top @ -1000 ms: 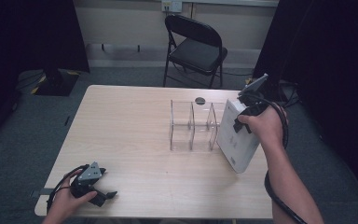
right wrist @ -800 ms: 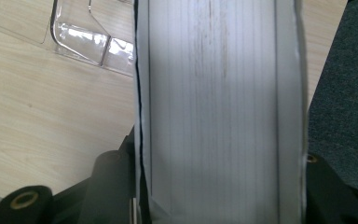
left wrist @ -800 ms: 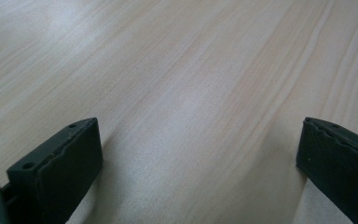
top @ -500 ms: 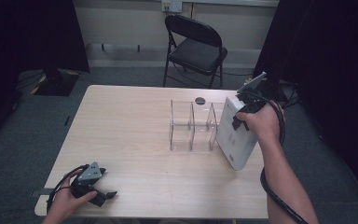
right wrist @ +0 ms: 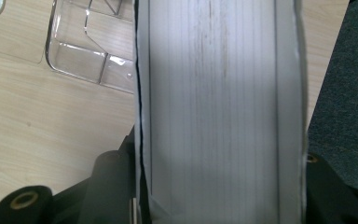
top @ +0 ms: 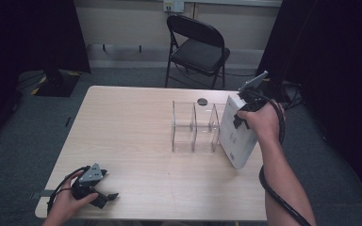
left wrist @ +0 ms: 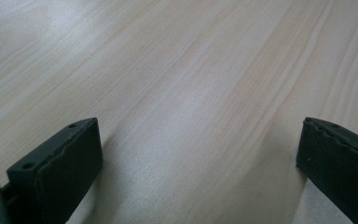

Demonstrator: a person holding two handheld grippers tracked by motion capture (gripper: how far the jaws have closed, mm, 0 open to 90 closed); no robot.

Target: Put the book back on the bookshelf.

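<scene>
Rack (top: 193, 127) just left of book (top: 233, 136); chair (top: 200, 47) beyond table (top: 122, 117).

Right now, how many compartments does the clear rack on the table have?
3, side by side in the rack: left, middle, and right, the last partly hidden behind the white book.

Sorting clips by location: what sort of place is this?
Probably a staged recording room, not a home: black curtains on both sides, a bare wooden table on grey carpet, and a lone folding chair against the wall.
</scene>
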